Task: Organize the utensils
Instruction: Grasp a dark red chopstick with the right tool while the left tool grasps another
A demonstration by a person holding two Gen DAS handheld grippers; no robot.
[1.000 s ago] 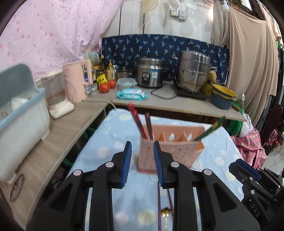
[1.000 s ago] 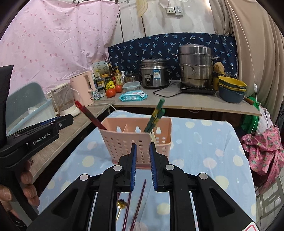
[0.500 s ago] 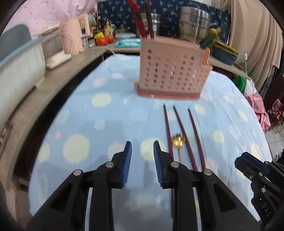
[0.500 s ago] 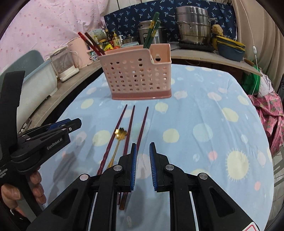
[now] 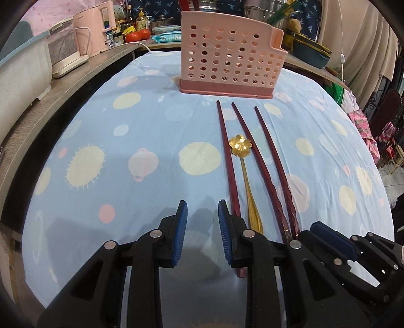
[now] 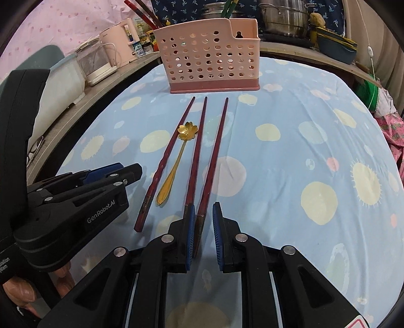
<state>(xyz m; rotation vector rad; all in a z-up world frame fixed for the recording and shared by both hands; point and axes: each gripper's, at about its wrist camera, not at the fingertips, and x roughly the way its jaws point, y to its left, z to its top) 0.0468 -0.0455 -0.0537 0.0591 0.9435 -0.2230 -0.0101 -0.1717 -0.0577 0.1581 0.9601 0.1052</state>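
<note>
Three dark red chopsticks (image 5: pixel 255 151) (image 6: pixel 214 156) lie side by side on the blue spotted tablecloth (image 5: pixel 126 126), with a gold spoon (image 5: pixel 241 146) (image 6: pixel 186 131) between the left two. Behind them stands a pink perforated caddy (image 5: pixel 227 58) (image 6: pixel 212 63) holding red and green chopsticks. My left gripper (image 5: pixel 202 222) (image 6: pixel 126 174) hovers low, open and empty, its right finger over the near end of the leftmost chopstick. My right gripper (image 6: pixel 203 227) (image 5: pixel 315 227) stands narrowly open. The near end of the rightmost chopstick lies between its pads, and they do not press it.
A wooden counter (image 5: pixel 75 75) runs along the left with a white bin (image 5: pixel 22 68), a blender and a pink kettle (image 5: pixel 93 27). Steel pots (image 6: pixel 285 17) and stacked bowls (image 6: pixel 335 48) stand at the back. A hand (image 6: pixel 20 290) holds the left gripper.
Both grippers have dropped and tilted down toward the table. The caddy has slid up the views, and the chopsticks and spoon now reach the fingertips. Jaw gaps look unchanged.
</note>
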